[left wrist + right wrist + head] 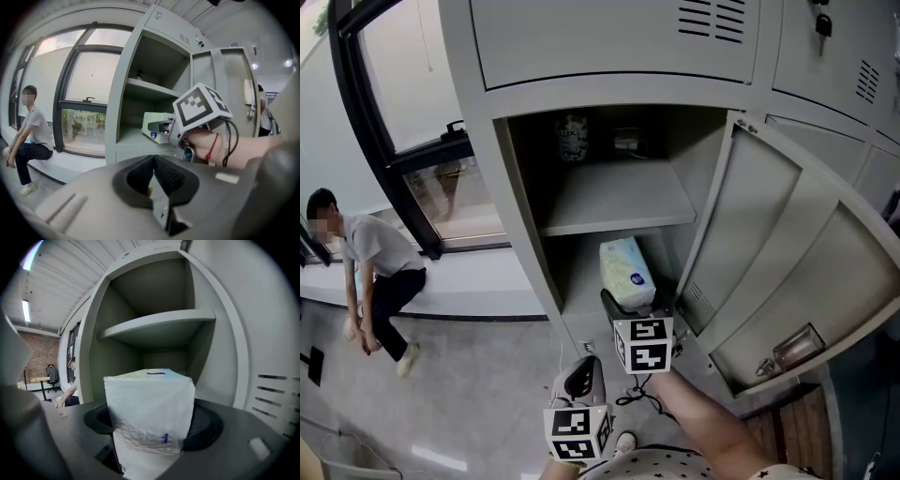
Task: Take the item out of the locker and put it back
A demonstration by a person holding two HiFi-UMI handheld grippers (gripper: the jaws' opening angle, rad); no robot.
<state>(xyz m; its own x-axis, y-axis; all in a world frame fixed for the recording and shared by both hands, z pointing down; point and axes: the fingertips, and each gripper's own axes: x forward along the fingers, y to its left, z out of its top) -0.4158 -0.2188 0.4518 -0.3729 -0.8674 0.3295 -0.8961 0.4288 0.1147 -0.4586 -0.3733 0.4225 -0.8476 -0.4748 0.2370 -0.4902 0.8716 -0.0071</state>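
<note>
The left gripper [157, 187] was clenched on nothing, pads meeting on a line in its own view. In the head view it sat low at centre frame, outside the locker [520, 178].

The right gripper [150, 427] was clamped on the tissue pack [150, 413], one pad against each side. Only that gripper's view showed the pack's near face: white crinkled film, a small blue mark low down, and a pale green and blue top edge.

The left gripper view alone gave the side aspect. It showed the right gripper's marker cube [201, 105], the hand [211, 145] behind it with a red cord at the wrist, and the pack lying low in the mouth of the lower compartment. Contact with the compartment floor could not be confirmed.

The head view placed the pack at centre frame, under the shelf [614, 197], its top pale with small blue print. That view alone showed a patterned container [572, 136] at the back of the upper compartment. The door [787, 272] stood swung wide at right.

A person [375, 272] sat at far left, below the window [89, 84].
</note>
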